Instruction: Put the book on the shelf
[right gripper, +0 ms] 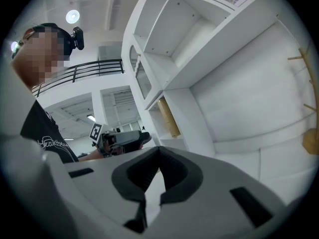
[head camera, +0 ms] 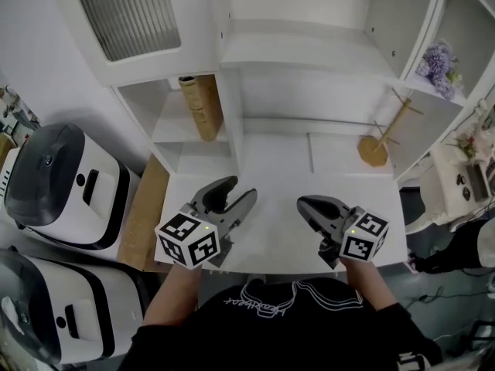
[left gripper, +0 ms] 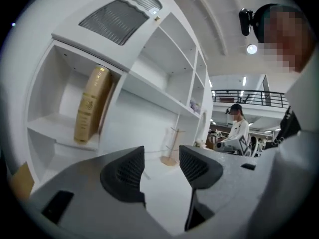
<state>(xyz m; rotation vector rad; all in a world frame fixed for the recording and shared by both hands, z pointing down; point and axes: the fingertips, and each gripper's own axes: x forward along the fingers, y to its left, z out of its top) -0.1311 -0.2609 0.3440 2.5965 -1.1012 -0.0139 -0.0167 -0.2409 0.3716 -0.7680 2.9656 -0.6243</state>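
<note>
Left tool: the left tool (head camera: 241,189) (left gripper: 162,166) is released, its two dark ribbed pads standing well apart; only bare counter (head camera: 278,234) shows between them.
Left tool contact: it holds nothing, and it hangs just above the counter's near edge, apart from the shelf.
Right tool: the right tool (head camera: 303,203) (right gripper: 158,151) is clenched, its fingertips meeting at the front with a small oval gap behind them.
Right tool contact: nothing sits in that gap; it grasps nothing and hovers over the counter, beside the left tool.
Book: the tan book (head camera: 201,107) (left gripper: 91,106) stands in the shelf (head camera: 232,68), in an open compartment ahead of the left tool and to its left, leaning against the compartment's right wall, well apart from both tools.
Other things: a wooden stand (head camera: 379,141) rests at the back of the counter, ahead and to the right of the right tool; purple flowers (head camera: 439,66) sit in a shelf compartment further right; white appliances (head camera: 66,184) lie off to the left of the left tool.
Hard to make out: the print on the book's cover is too small to read.
Cut off: the right gripper view shows the wooden stand only in part at its right edge.
Hidden: the marker cubes cover the hands that hold the tools in the head view.
</note>
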